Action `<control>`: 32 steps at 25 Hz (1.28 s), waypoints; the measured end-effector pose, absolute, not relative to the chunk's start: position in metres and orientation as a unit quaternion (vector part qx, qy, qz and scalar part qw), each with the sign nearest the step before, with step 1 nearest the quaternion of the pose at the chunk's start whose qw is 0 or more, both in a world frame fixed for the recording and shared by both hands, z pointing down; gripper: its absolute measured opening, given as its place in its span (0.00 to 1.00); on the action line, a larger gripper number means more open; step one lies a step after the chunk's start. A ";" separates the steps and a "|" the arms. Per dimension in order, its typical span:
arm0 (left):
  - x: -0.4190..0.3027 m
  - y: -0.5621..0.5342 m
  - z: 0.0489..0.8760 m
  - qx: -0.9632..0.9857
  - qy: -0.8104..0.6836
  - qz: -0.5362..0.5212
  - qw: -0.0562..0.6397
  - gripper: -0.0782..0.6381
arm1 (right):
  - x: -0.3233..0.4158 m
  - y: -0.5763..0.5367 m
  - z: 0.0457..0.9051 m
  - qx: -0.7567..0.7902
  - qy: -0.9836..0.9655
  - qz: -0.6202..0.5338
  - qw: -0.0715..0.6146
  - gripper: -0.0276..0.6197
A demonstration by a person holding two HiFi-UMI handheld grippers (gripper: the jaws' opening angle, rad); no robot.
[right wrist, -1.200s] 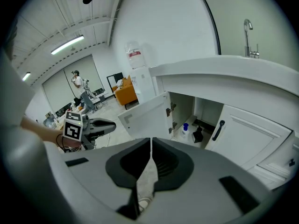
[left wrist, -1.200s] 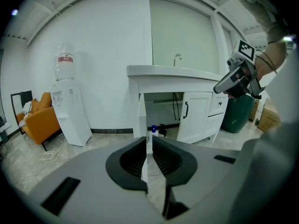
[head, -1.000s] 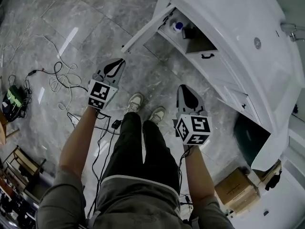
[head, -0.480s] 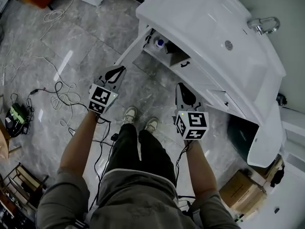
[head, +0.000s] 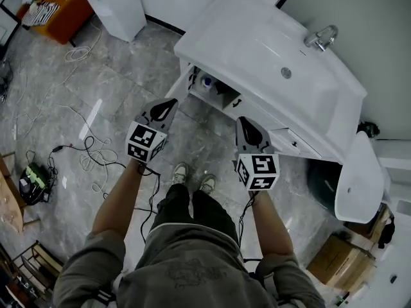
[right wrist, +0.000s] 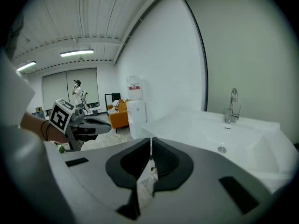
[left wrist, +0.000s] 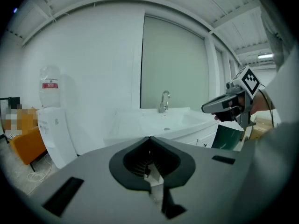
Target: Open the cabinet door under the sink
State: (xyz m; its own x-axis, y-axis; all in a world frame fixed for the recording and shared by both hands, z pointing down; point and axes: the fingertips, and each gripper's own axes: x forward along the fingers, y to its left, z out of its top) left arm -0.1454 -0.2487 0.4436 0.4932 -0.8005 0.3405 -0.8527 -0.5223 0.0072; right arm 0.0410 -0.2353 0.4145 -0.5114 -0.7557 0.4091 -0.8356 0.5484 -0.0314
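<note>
Plain white cabinet door swung wide open under the sink, baring a bottle inside. Left claw and right claw both closed, empty, near it.

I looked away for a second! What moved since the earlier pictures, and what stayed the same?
Both grippers were lifted: the left gripper and right gripper now look over the top of the sink, both shut and empty. Nothing was grabbed or dropped. The cabinet door stayed open.
</note>
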 end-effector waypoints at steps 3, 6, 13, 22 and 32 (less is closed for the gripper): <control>-0.130 -0.247 0.411 0.864 -0.476 0.147 0.075 0.13 | 0.054 -0.230 0.381 0.465 -0.865 0.093 0.163 0.09; -0.113 -0.245 0.374 0.871 -0.468 0.140 0.057 0.13 | 0.069 -0.226 0.346 0.474 -0.865 0.077 0.148 0.09; -0.081 -0.235 0.294 0.877 -0.456 0.153 -0.009 0.14 | 0.092 -0.205 0.263 0.490 -0.865 0.032 0.103 0.09; -0.033 -0.200 0.195 0.902 -0.416 0.097 -0.061 0.14 | 0.123 -0.151 0.167 0.499 -0.865 -0.028 0.048 0.09; -0.026 -0.159 0.154 0.902 -0.418 0.070 -0.082 0.13 | 0.138 -0.087 0.126 0.519 -0.853 -0.059 0.018 0.09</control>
State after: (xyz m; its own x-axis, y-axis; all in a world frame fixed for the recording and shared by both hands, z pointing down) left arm -0.0256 -0.1586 0.1540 0.6409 -0.7654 0.0577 -0.7424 -0.6372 -0.2070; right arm 0.1384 -0.0866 0.1262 -0.4610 -0.8869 -0.0301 -0.8825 0.4547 0.1197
